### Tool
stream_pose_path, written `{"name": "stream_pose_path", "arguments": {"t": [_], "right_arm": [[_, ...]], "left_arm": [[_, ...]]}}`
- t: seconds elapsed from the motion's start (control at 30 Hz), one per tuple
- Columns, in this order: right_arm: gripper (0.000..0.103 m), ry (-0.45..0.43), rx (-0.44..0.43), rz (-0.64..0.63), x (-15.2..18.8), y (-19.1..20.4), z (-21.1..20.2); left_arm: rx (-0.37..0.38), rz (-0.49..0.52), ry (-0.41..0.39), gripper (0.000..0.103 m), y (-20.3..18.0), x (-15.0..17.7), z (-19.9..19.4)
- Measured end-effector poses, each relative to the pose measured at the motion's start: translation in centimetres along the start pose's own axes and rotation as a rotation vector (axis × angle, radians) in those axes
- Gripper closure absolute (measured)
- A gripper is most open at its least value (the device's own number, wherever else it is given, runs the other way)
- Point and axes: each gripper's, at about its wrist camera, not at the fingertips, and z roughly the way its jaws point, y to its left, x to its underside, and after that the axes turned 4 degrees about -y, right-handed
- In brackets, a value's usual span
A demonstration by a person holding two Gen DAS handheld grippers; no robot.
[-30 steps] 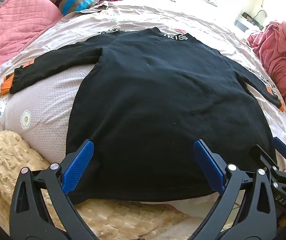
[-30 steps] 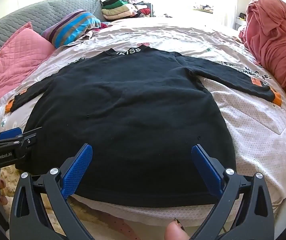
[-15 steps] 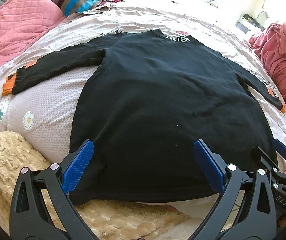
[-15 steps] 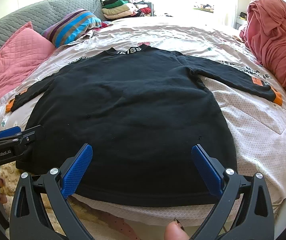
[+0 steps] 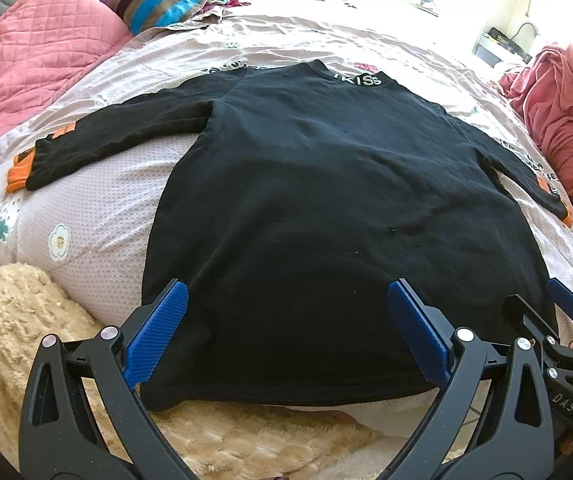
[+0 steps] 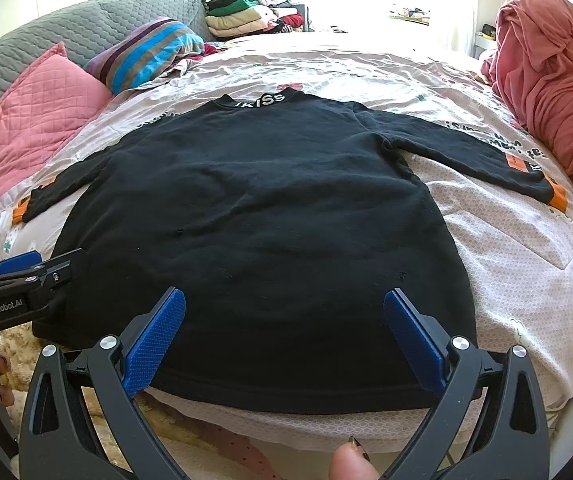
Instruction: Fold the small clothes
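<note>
Black sweater [image 5: 326, 208] flat on the bed [image 5: 98, 200], collar at the far end, hem nearest, sleeves spread sideways, left gripper [image 5: 286, 340] and right gripper [image 6: 284, 340] fingers spread wide, holding nothing, over the hem.

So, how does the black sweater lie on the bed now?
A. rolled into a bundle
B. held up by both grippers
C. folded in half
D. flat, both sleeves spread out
D: the sweater lies flat on the bed, one sleeve out to each side, and both the left gripper and the right gripper are open and hold nothing.
</note>
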Motion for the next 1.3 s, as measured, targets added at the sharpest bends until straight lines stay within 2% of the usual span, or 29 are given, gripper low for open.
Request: {"name": "stream_pose_path", "arguments": {"t": [0.83, 1.3], "right_arm": [[0.004, -0.003, -0.004, 0.003, -0.4, 0.0, 0.4], [0.004, -0.036, -0.026, -0.009, -4.1, 0.3, 2.0]], "left_arm": [[-0.007, 0.005, 0.001, 0.009, -0.4, -0.1, 0.3], [-0.021, -0.016, -0.03, 0.009, -0.1, -3.6, 1.0]]}}
